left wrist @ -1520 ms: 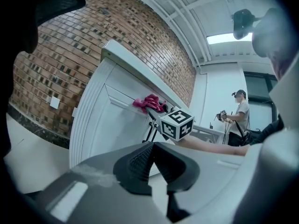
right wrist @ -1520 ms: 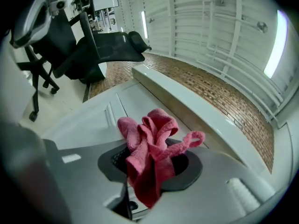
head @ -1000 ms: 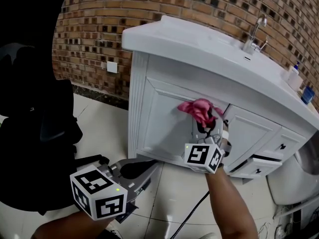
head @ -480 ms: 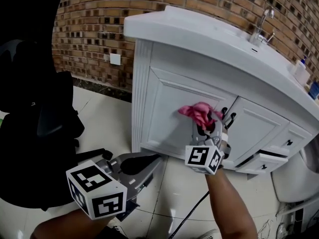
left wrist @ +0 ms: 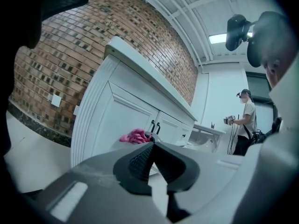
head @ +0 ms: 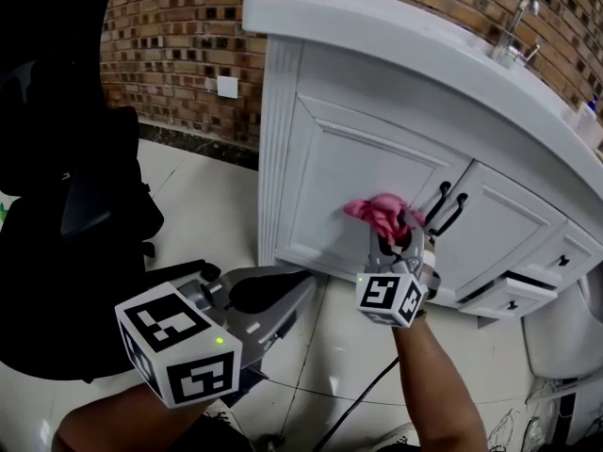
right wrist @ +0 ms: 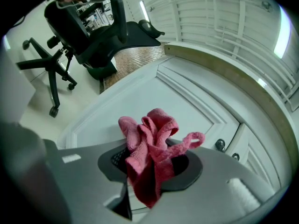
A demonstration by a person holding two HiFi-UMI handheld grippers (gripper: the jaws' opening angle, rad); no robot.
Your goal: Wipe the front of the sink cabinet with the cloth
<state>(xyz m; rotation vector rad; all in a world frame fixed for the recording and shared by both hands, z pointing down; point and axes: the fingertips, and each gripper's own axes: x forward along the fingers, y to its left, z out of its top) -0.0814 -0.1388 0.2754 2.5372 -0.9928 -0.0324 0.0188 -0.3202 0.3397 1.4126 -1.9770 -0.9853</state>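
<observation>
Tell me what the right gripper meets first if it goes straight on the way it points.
The right gripper, shut on the pink cloth, points at the left cabinet door. The cloth would press its panel first, left of the black handles, possibly touching now.

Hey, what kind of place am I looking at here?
Likely a lab or workshop mock-up of a bathroom: a white sink cabinet with a tap stands by a brick wall, a black office chair sits beside it, and another person holding gear stands further back.
</observation>
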